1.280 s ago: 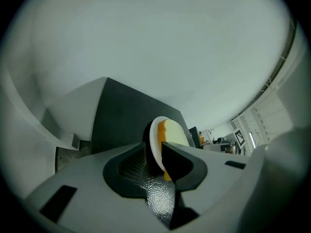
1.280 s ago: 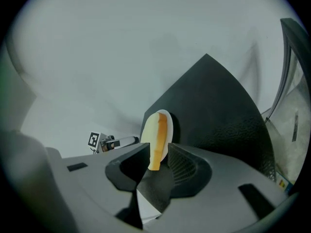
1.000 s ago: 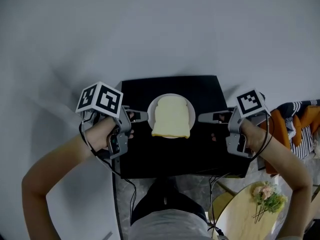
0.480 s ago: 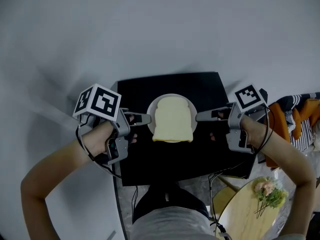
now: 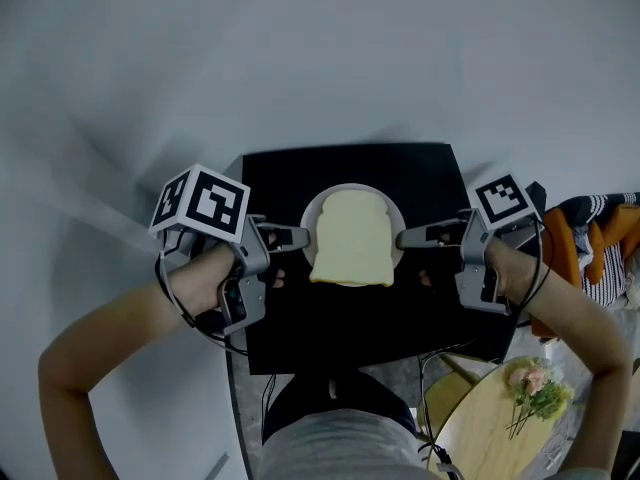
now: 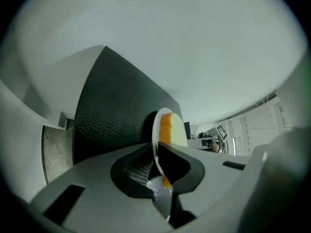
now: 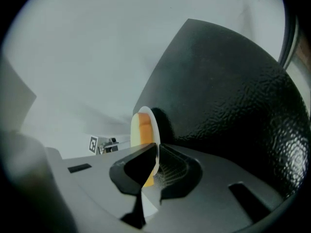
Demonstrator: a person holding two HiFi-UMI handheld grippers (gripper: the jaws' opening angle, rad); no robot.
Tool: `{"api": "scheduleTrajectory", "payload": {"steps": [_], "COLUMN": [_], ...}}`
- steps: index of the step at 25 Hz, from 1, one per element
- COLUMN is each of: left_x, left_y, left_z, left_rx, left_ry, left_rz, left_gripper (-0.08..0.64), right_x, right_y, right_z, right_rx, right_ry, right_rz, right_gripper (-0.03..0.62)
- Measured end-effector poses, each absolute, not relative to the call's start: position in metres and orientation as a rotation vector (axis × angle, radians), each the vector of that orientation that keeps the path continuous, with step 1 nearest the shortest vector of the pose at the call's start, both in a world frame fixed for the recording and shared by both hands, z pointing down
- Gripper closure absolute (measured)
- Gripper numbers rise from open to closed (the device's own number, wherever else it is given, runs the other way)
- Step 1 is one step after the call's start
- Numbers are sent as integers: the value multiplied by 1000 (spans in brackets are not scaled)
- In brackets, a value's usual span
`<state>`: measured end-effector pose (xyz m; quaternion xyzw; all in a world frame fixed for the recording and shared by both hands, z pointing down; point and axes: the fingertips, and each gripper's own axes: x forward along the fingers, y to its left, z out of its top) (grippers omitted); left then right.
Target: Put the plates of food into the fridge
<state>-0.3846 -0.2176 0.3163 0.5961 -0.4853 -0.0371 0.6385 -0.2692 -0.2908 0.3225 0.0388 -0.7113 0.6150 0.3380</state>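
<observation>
Head view: plate (image 5: 312, 218) with toast (image 5: 352, 240) is over the black top (image 5: 340, 318), between both grippers. Left gripper (image 5: 300, 236) is at its left rim, right gripper (image 5: 405, 238) at its right rim.
Left gripper view: jaws nearly together, clamped on the rim.
Right gripper view: jaws have just been closing, rim between them, now pinched.

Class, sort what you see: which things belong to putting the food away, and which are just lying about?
In the job: white plate; bread slice on it; left gripper, shut on its rim; right gripper, whose jaws have just been closing onto the opposite rim.

Lying about: flowers; round wooden table beneath them; striped cloth.
</observation>
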Motion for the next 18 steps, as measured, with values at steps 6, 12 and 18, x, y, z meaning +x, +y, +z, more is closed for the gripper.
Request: {"api": "scheduleTrajectory", "payload": {"steps": [6, 12, 18], "left_x": [-392, -390, -386], "left_y": [-218, -216, -220], "left_z": [318, 321, 321], "left_rx": [1324, 1298, 1317], "left_ry": [-1144, -1100, -1047], "left_rz": [-150, -218, -263], "left_gripper": [523, 529, 532], "right_x": [-272, -268, -265], "right_y": [-282, -278, -277], "right_z": [322, 325, 322], "right_rx": [53, 22, 16], "right_ry": [-1843, -1885, -1921], "right_rz": [1692, 1741, 1769], "right_gripper": [566, 569, 571]}}
